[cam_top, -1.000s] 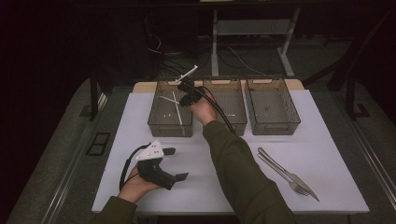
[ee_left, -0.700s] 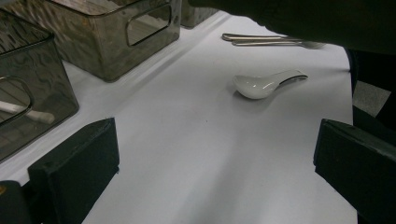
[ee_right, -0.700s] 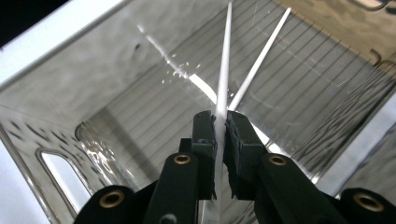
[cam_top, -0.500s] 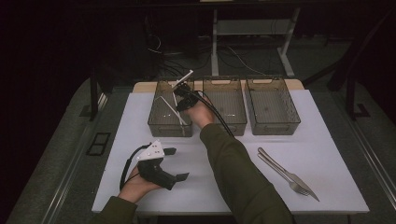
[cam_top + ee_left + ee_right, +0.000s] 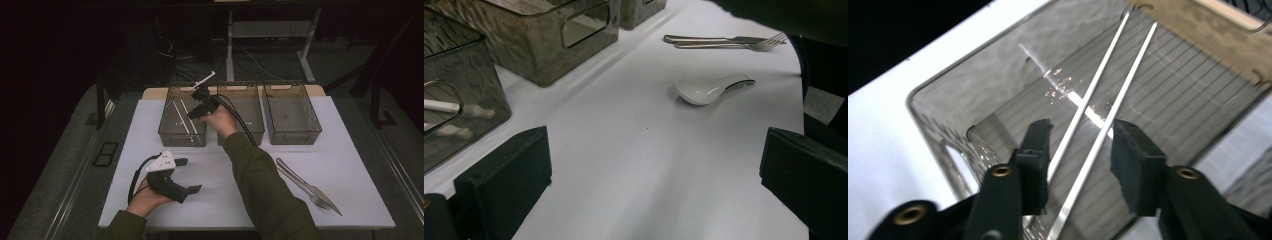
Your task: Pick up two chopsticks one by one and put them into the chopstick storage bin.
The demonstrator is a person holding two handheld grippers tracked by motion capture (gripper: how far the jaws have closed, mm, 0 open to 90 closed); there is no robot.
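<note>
Two metal chopsticks [image 5: 1096, 75] lie side by side on the floor of the left clear bin [image 5: 165, 125], seen as two pale lines [image 5: 176, 116] in the high view. My right gripper [image 5: 1080, 150] hangs over that bin [image 5: 199, 107] and points down into it. Its jaws have just been opening and stand apart, with the chopsticks well below them and nothing pressed between the pads. My left gripper [image 5: 189, 175] rests open near the table's front left with nothing in it [image 5: 654, 165]. A white ceramic spoon [image 5: 711, 89] lies on the cloth ahead of it.
Two more clear bins, middle [image 5: 250, 131] and right [image 5: 292, 136], stand in a row behind the white cloth [image 5: 350, 165]. A fork and a knife [image 5: 307, 185] lie together at the front right. The person's right forearm [image 5: 255, 175] crosses the table's middle.
The right gripper's jaws have opened over the left bin. A second chopstick now lies in the bin beside the first. The left hand has stayed put.
</note>
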